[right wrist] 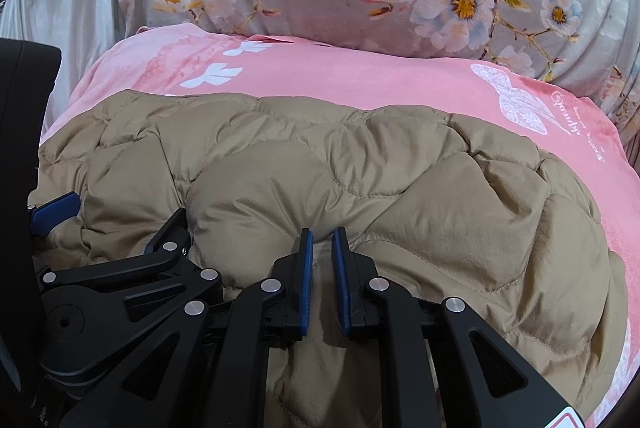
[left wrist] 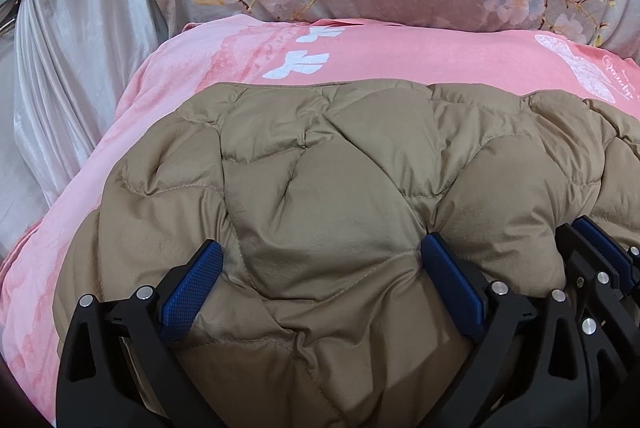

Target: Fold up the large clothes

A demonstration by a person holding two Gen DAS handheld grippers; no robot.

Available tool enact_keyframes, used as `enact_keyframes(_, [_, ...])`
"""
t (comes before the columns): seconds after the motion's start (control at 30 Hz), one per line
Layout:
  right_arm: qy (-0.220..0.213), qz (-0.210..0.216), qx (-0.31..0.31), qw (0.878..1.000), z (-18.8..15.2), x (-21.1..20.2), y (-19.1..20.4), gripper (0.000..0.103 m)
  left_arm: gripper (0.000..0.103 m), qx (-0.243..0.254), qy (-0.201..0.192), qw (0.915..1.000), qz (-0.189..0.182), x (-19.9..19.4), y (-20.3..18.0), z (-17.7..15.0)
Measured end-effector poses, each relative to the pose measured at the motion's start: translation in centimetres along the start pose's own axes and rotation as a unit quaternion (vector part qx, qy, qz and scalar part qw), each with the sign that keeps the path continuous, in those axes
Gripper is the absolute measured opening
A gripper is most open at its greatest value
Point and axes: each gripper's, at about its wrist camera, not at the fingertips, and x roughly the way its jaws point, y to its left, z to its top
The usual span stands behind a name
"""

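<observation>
Pink bedspread [left wrist: 400,55]; both claws angled down over tan quilted jacket [left wrist: 340,187].

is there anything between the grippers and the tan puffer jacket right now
Nothing visible. The left gripper is spread wide with the quilted jacket bulging between its fingers, and the right gripper is nearly closed on a fold of it. Only the jacket lies on the pink sheet there.
</observation>
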Motion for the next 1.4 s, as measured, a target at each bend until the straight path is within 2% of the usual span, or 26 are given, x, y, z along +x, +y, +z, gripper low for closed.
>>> enact_keyframes(0.3, [0.004, -0.001, 0.0, 1.0, -0.1, 0.1, -0.1, 0.013, 0.098, -0.001, 0.0, 1.0, -0.002, 0.1, 0.0, 0.0])
enact_keyframes(0.4, [0.006, -0.001, -0.001, 1.0, -0.1, 0.0, -0.4, 0.012, 0.097, -0.008, 0.0, 0.9998, -0.016, -0.2, 0.6, -0.1])
enact_keyframes(0.5, [0.015, 0.004, 0.009, 1.0, -0.2, -1.0, -0.5, 0.013, 0.097, -0.034, 0.004, 0.9985, -0.043, -2.1, 3.3, -1.0])
enact_keyframes(0.57, [0.013, 0.031, 0.035, 0.999, -0.3, -2.9, -0.8, 0.015, 0.097, -0.06, -0.004, 0.9964, -0.059, -4.7, 6.8, -2.4])
enact_keyframes(0.63, [0.015, 0.068, 0.051, 0.996, -0.7, -4.4, -0.8, 0.015, 0.098, -0.076, 0.002, 0.9952, -0.062, -5.8, 9.6, -3.6])
enact_keyframes(0.67, [0.015, 0.073, 0.052, 0.996, -0.8, -4.9, -0.6, 0.015, 0.098, -0.096, 0.011, 0.9935, -0.06, -6.3, 11.8, -4.4])
enact_keyframes(0.7, [0.013, 0.077, 0.05, 0.996, -1.1, -5.5, -0.3, 0.015, 0.098, -0.119, 0.021, 0.9909, -0.06, -6.3, 13.8, -5.1])
enact_keyframes(0.8, [0.029, 0.103, 0.048, 0.993, -2.0, -6.1, 0.9, 0.015, 0.098, -0.205, 0.058, 0.9732, -0.086, -5.4, 19.0, -7.5])
enact_keyframes(0.87, [0.037, 0.103, 0.048, 0.993, -2.6, -5.7, 1.4, 0.015, 0.097, -0.25, 0.099, 0.9532, -0.138, -3.3, 20.7, -8.6])
enact_keyframes(0.93, [0.038, 0.102, 0.047, 0.993, -3.2, -5.4, 1.4, 0.015, 0.097, -0.267, 0.116, 0.9415, -0.17, -2.1, 20.9, -9.0])
enact_keyframes(1.07, [0.046, 0.12, 0.058, 0.99, -3.6, -4.9, 0.7, 0.015, 0.097, -0.272, 0.115, 0.9342, -0.201, -0.9, 19.5, -8.6])
enact_keyframes(1.13, [0.046, 0.125, 0.061, 0.989, -4.1, -4.6, 0.4, 0.014, 0.097, -0.275, 0.116, 0.9333, -0.2, -0.5, 18.7, -8.1])
enact_keyframes(1.2, [0.042, 0.121, 0.055, 0.99, -4.3, -4.4, 0.8, 0.014, 0.093, -0.279, 0.112, 0.9307, -0.208, -0.4, 18.0, -7.7])
enact_keyframes(1.23, [0.04, 0.117, 0.05, 0.991, -4.4, -4.4, 0.9, 0.014, 0.087, -0.283, 0.114, 0.9277, -0.216, -0.3, 17.8, -7.4])
enact_keyframes(1.27, [0.038, 0.113, 0.046, 0.992, -4.5, -4.4, 1.0, 0.014, 0.075, -0.284, 0.115, 0.927, -0.216, -0.4, 17.6, -7.3])
enact_keyframes(1.3, [0.037, 0.11, 0.043, 0.992, -4.6, -4.4, 1.1, 0.014, 0.069, -0.28, 0.113, 0.9293, -0.213, -0.7, 17.3, -7.0])
enact_keyframes(1.37, [0.038, 0.113, 0.046, 0.992, -4.5, -4.4, 1.1, 0.014, 0.045, -0.267, 0.105, 0.935, -0.208, -1.5, 16.9, -6.2])
enact_keyframes(1.4, [0.041, 0.118, 0.055, 0.991, -4.5, -4.5, 0.9, 0.013, 0.039, -0.266, 0.099, 0.9362, -0.208, -1.9, 17.0, -6.0])
